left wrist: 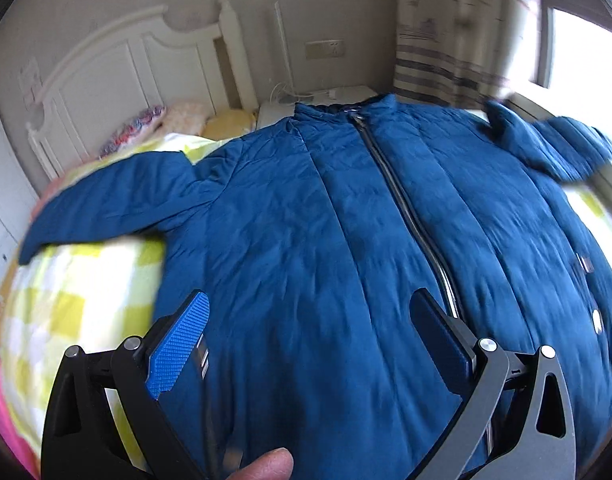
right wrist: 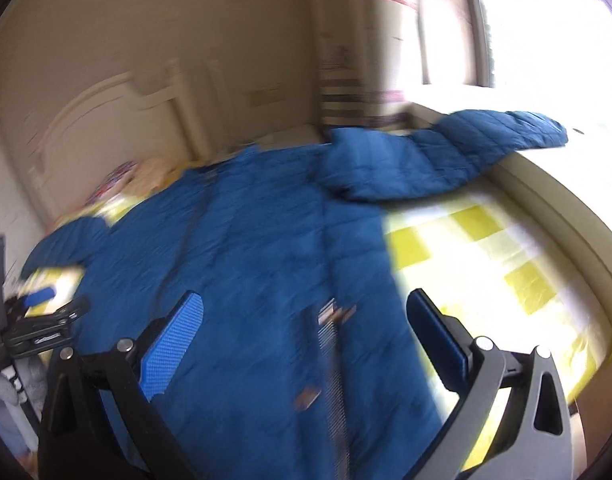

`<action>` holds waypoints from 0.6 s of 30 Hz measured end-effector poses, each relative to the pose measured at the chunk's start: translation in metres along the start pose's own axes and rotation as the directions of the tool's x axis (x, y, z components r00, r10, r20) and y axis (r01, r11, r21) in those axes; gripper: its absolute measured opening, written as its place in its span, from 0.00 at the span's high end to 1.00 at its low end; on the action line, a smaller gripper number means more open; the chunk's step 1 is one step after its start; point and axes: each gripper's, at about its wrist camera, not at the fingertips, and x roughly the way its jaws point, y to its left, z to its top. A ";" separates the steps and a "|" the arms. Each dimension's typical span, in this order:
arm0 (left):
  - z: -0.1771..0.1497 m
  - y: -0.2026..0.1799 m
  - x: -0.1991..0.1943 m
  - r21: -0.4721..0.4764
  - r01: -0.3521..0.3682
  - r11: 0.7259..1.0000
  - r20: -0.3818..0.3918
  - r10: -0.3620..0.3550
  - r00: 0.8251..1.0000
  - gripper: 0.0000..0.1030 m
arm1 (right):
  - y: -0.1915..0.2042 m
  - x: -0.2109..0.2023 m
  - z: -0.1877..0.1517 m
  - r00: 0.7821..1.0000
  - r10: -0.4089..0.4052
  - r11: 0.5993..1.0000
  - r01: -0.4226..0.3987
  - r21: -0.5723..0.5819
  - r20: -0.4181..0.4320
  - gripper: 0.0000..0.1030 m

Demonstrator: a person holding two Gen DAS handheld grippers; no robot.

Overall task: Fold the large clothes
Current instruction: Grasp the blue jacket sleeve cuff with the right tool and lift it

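Observation:
A large blue padded jacket [left wrist: 306, 220] lies spread front-up on the bed, zipper [left wrist: 401, 200] shut, collar toward the headboard. Its left sleeve [left wrist: 114, 196] stretches out over the checked bedding; its right sleeve [left wrist: 553, 144] lies bent toward the window side. My left gripper [left wrist: 309, 312] is open and empty, above the jacket's lower front left of the zipper. In the right wrist view the jacket [right wrist: 246, 248] fills the middle, its right sleeve [right wrist: 445, 152] reaching the bed edge. My right gripper [right wrist: 306, 312] is open and empty above the jacket's lower right side. The left gripper [right wrist: 42, 320] shows at far left.
The bed has a yellow-and-white checked cover [left wrist: 78, 292] [right wrist: 485, 256]. A white headboard [left wrist: 118, 76] and pillows [left wrist: 186, 120] are at the far end. A white nightstand [left wrist: 317, 100], a striped curtain [left wrist: 445, 60] and a bright window [right wrist: 545, 40] are at the right.

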 end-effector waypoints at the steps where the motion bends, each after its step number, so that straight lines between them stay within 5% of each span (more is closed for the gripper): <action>1: 0.007 0.001 0.014 -0.018 -0.001 1.000 -0.012 0.001 1.000 0.04 | -0.013 0.015 0.014 0.999 -0.043 0.999 0.043 0.024 0.001 0.02; 7: -0.004 0.005 0.085 -0.084 0.041 0.996 -0.110 -0.050 0.993 0.04 | -0.095 0.091 0.086 0.973 -0.231 0.959 0.231 0.164 -0.016 0.02; 13: -0.007 0.015 0.087 -0.139 0.095 0.986 -0.094 -0.108 0.990 0.04 | -0.169 0.164 0.127 0.943 -0.318 0.900 0.333 0.281 -0.101 0.06; 16: -0.006 0.011 0.089 -0.122 0.089 0.989 -0.108 -0.102 0.989 0.04 | -0.195 0.192 0.136 0.924 -0.354 0.872 0.381 0.306 -0.141 0.16; 18: -0.006 0.012 0.090 -0.125 0.092 0.988 -0.106 -0.105 0.989 0.04 | -0.203 0.198 0.139 0.922 -0.357 0.861 0.387 0.329 -0.150 0.35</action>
